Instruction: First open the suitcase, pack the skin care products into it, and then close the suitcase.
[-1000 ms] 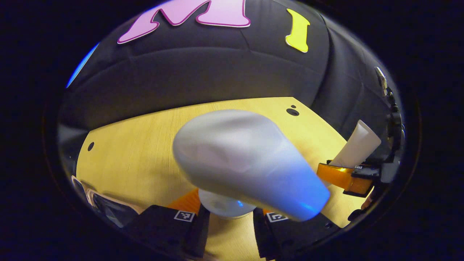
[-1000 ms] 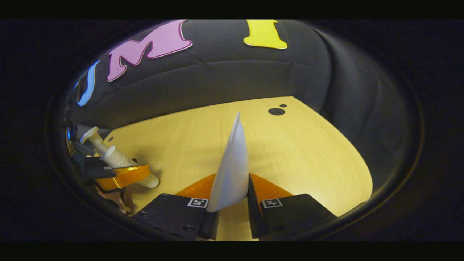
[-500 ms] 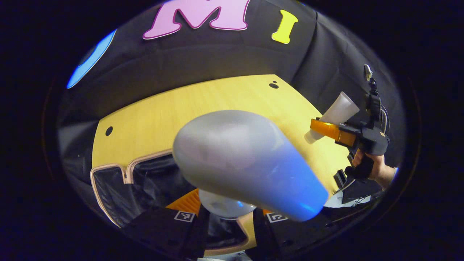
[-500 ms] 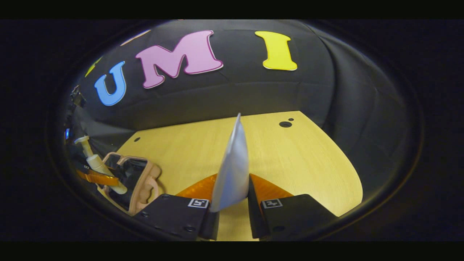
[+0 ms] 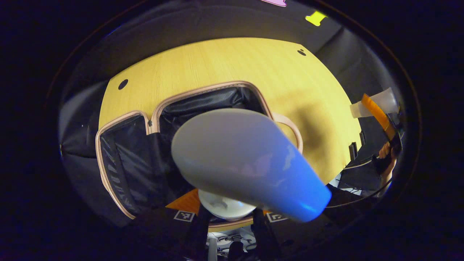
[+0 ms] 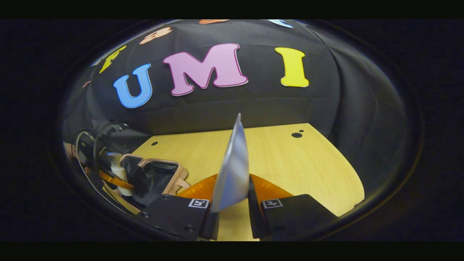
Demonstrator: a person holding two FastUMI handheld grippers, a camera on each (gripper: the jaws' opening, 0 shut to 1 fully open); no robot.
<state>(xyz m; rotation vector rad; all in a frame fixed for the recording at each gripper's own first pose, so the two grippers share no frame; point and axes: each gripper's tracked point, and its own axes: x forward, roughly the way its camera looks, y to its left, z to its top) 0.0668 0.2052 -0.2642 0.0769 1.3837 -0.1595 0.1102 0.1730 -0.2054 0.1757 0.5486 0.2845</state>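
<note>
Your left gripper (image 5: 226, 214) pinches the pump bottle (image 5: 246, 165) above the open suitcase (image 5: 145, 145) on the surface (image 5: 217, 65), your right gripper (image 6: 233, 208) clamps the tube (image 6: 233, 170); release too early and the bottle likely hits the rim.

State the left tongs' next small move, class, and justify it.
Probably lower and release: the left tongs grip a pump bottle directly over the open suitcase, whose dark lining lies exposed below on the table.
</note>
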